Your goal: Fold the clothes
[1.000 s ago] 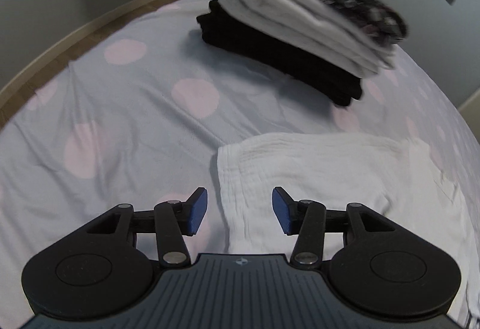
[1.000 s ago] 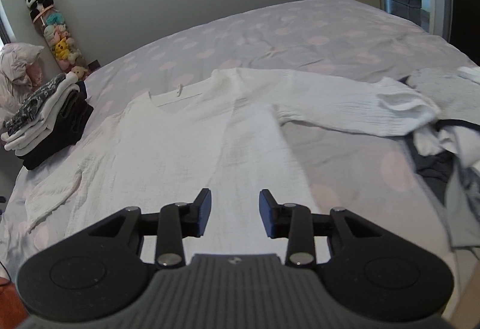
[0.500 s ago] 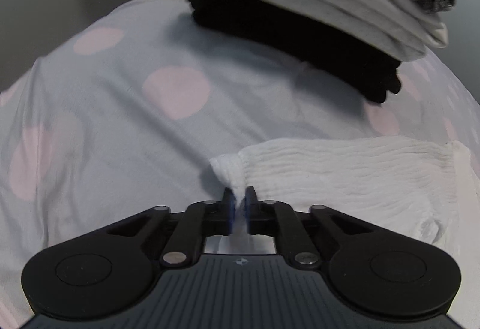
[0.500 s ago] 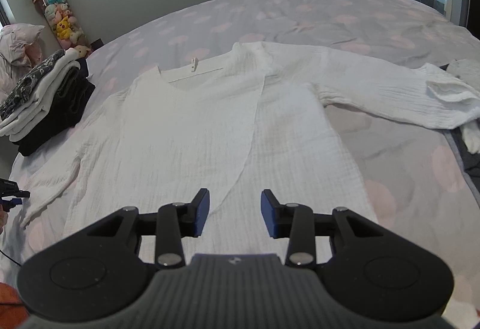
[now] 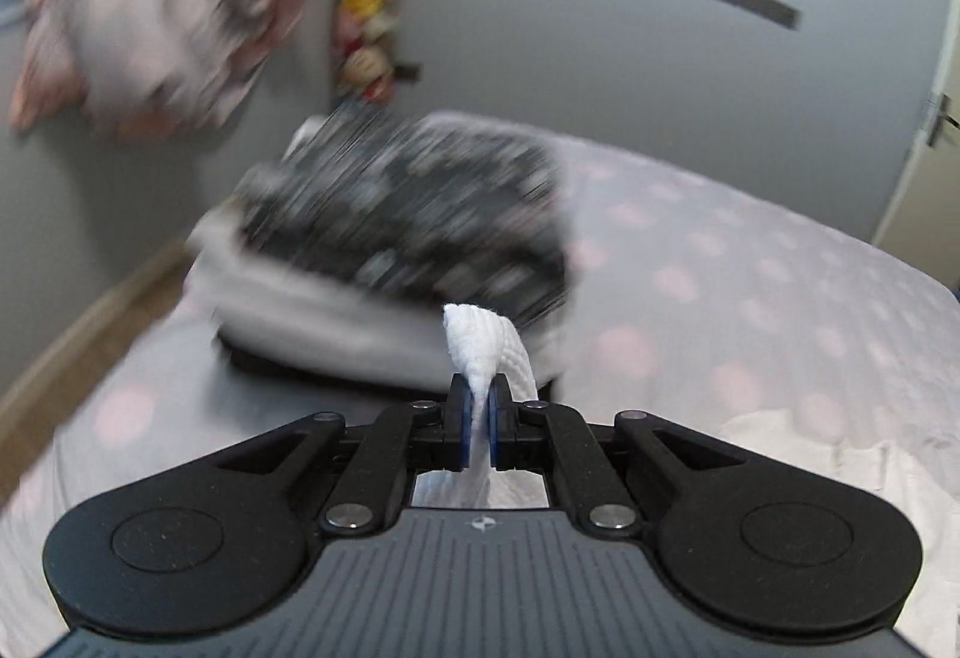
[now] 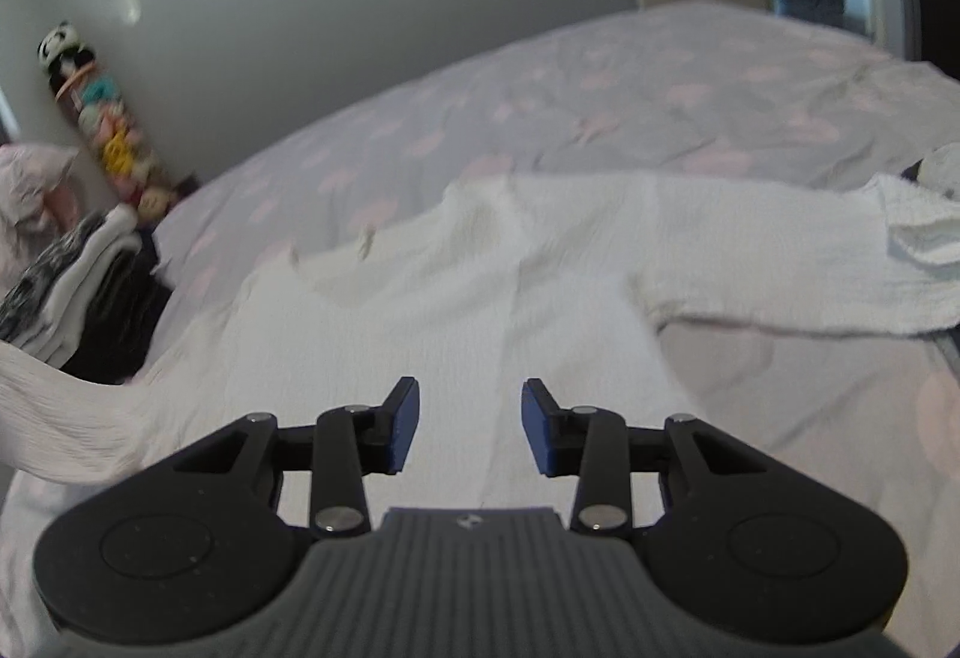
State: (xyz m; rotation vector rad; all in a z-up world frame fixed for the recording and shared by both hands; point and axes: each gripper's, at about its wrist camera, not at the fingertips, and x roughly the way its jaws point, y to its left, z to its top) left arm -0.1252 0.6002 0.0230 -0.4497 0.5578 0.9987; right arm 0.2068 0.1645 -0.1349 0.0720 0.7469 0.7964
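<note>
A white crinkled shirt (image 6: 456, 298) lies spread face up on the bed, one sleeve (image 6: 780, 262) stretched out to the right. My left gripper (image 5: 478, 421) is shut on the cuff of the other sleeve (image 5: 480, 343) and holds it lifted off the bed; the raised sleeve also shows at the left of the right wrist view (image 6: 66, 418). My right gripper (image 6: 469, 433) is open and empty, hovering over the lower middle of the shirt.
A stack of folded clothes (image 5: 396, 262), black, white and patterned, sits on the bed just beyond the left gripper and shows at the left in the right wrist view (image 6: 78, 292). The grey bedspread (image 6: 690, 105) with pink dots extends behind. More clothes (image 6: 942, 166) lie at the right edge.
My left gripper has lifted the pinched sleeve cuff up off the bed and tilted upward. My right gripper has moved slightly over the shirt and stayed open.
</note>
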